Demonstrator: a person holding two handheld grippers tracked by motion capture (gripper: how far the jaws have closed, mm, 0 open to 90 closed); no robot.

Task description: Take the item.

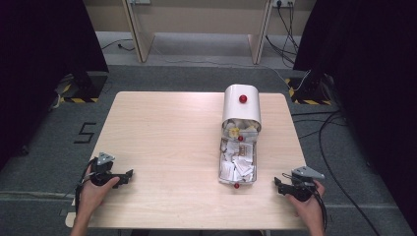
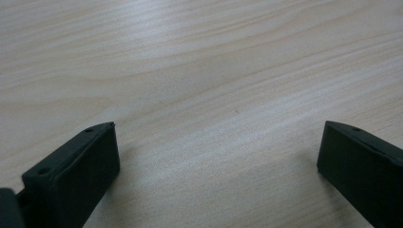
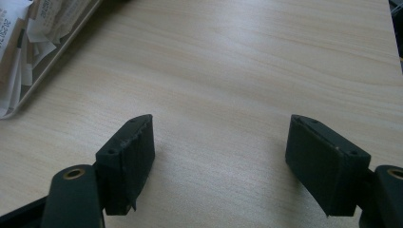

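A white round-topped box [image 1: 241,110] with a red knob [image 1: 243,99] stands at the table's right middle. Its clear drawer [image 1: 221,164] is pulled out toward me, full of small paper packets [image 1: 238,164], with a red knob [image 1: 236,186] on its front. My left gripper [image 1: 129,175] rests near the front left, open, over bare wood [image 2: 219,126]. My right gripper [image 1: 278,184] rests near the front right, open, a short way right of the drawer. In the right gripper view the gripper [image 3: 221,118] holds nothing, and the drawer's rim [image 3: 57,54] and packets [image 3: 19,38] sit at the upper left.
The light wooden table [image 1: 167,132] has broad bare wood left of the box. Beyond its far edge stand wooden desk legs [image 1: 140,34], with dark curtains at both sides. Cables [image 1: 324,132] trail on the floor at the right.
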